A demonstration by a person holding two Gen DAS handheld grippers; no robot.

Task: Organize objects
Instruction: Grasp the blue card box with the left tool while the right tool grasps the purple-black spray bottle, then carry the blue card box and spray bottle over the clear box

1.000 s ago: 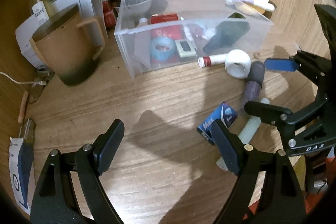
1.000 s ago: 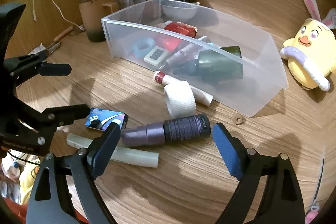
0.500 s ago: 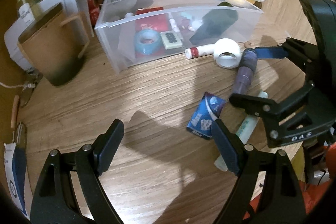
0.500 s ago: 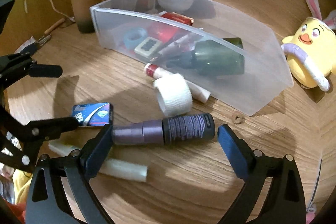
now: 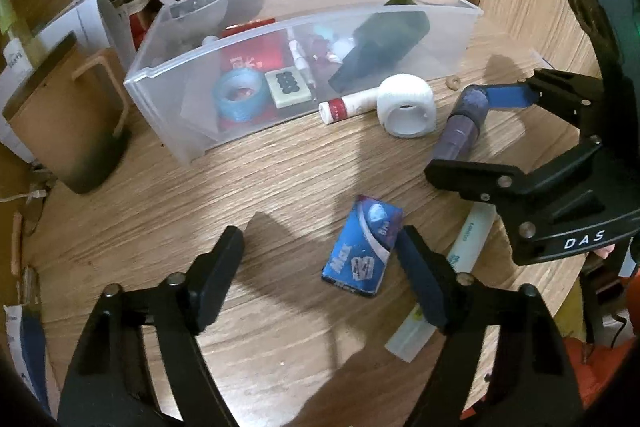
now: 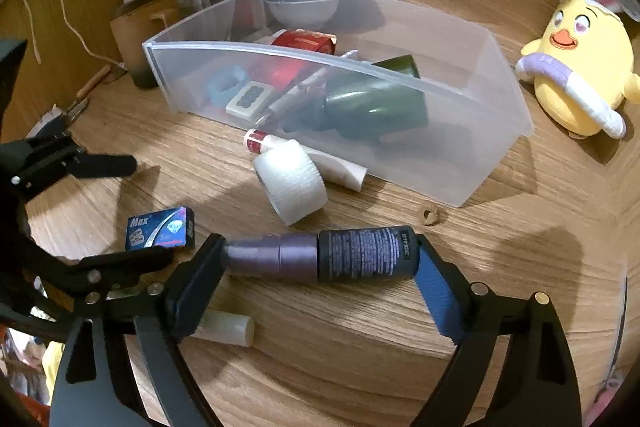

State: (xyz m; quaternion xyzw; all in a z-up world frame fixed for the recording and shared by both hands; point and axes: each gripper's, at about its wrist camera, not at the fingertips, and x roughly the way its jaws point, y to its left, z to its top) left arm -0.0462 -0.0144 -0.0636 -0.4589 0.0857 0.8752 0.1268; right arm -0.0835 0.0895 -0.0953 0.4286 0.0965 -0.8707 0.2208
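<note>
Dark purple cosmetic bottle [image 6: 320, 259] lying lengthwise across the wooden desk [image 6: 360, 359], spanning the right gripper [image 6: 318, 279], its ends at or touching both pads; jaws closing. Blue "Max" box [image 5: 362, 245] flat on the desk, just inside the right finger of the left gripper [image 5: 320, 263], untouched; jaws closing. Beyond both, white tape roll [image 6: 290, 181] and clear plastic bin [image 6: 472, 163].
</note>
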